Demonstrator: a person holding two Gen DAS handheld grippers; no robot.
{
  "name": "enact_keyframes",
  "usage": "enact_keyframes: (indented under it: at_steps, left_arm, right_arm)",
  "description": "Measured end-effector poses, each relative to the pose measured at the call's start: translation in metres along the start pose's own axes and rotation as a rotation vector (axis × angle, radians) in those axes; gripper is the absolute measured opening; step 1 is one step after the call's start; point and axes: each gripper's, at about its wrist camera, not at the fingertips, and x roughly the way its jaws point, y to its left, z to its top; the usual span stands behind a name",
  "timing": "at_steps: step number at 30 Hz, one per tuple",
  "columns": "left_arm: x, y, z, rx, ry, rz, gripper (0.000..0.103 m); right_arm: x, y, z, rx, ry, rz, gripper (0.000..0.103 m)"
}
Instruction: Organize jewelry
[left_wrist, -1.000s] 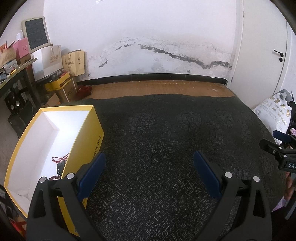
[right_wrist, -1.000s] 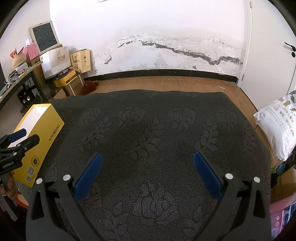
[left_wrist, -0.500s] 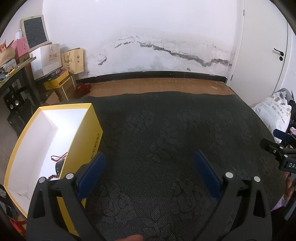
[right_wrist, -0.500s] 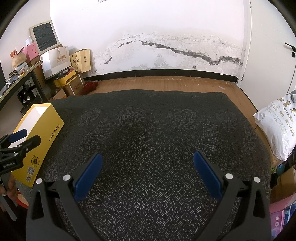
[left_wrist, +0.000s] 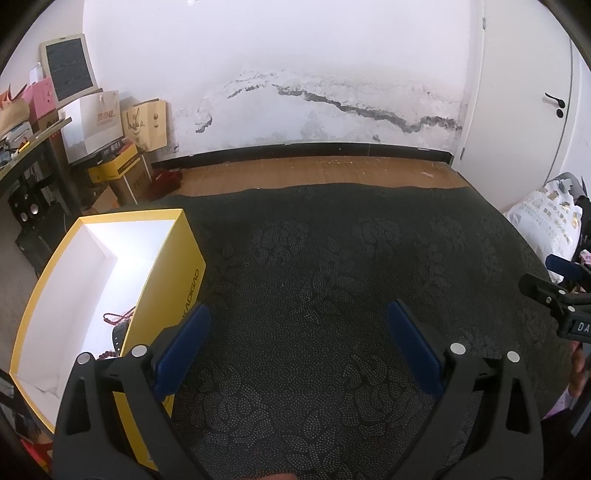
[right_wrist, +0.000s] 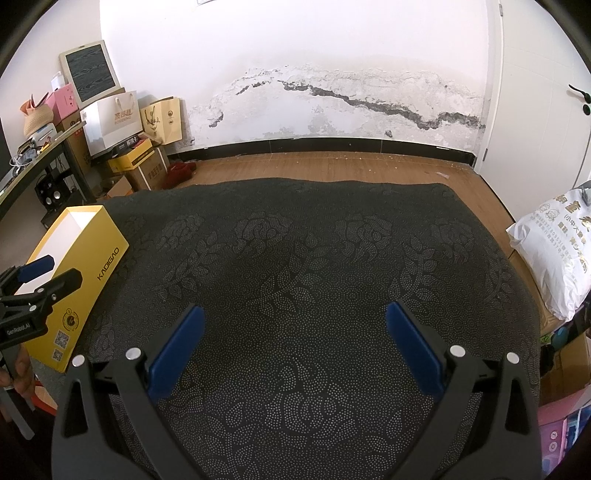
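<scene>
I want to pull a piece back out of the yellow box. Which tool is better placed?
Left. The left tool hangs open right beside the yellow box, with the beads inside in view. The right tool is open over bare cloth.

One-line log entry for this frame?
left gripper: open, empty | right gripper: open, empty | yellow box: open, beads inside | dark cloth: bare

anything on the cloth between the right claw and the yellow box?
Nothing loose: in the right wrist view only bare dark patterned cloth lies between the right claw and the yellow box. The left claw hovers at the box itself.
</scene>
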Motion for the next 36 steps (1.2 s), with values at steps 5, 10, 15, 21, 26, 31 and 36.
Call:
enact_keyframes:
  at_steps: [5, 10, 15, 21, 26, 31, 36]
  left_arm:
    - [-0.002, 0.0, 0.001, 0.002, -0.001, -0.004, 0.094]
    - [-0.001, -0.001, 0.001, 0.013, 0.0, 0.004, 0.096]
    - [-0.001, -0.001, 0.001, 0.009, 0.003, -0.006, 0.097]
    - [-0.006, 0.007, 0.001, -0.062, -0.027, -0.08, 0.097]
    - [-0.007, 0.001, 0.0, -0.037, -0.037, -0.082, 0.097]
    - [-0.007, -0.002, 0.0, -0.019, -0.045, -0.058, 0.097]
    - [-0.01, -0.002, 0.001, -0.023, -0.058, -0.014, 0.097]
  right_arm:
    - [0.0, 0.0, 0.0, -0.001, 0.001, 0.002, 0.096]
    - [0.0, -0.001, 0.0, 0.0, 0.001, 0.002, 0.096]
    - [0.0, -0.002, 0.0, -0.008, 0.005, 0.005, 0.096]
    - [-0.001, -0.002, 0.001, -0.008, 0.005, 0.005, 0.096]
    - [-0.001, -0.002, 0.001, -0.01, 0.006, 0.004, 0.096]
    - [0.0, -0.003, 0.001, -0.01, 0.007, 0.006, 0.096]
    - [-0.001, -0.003, 0.001, -0.008, 0.006, 0.006, 0.096]
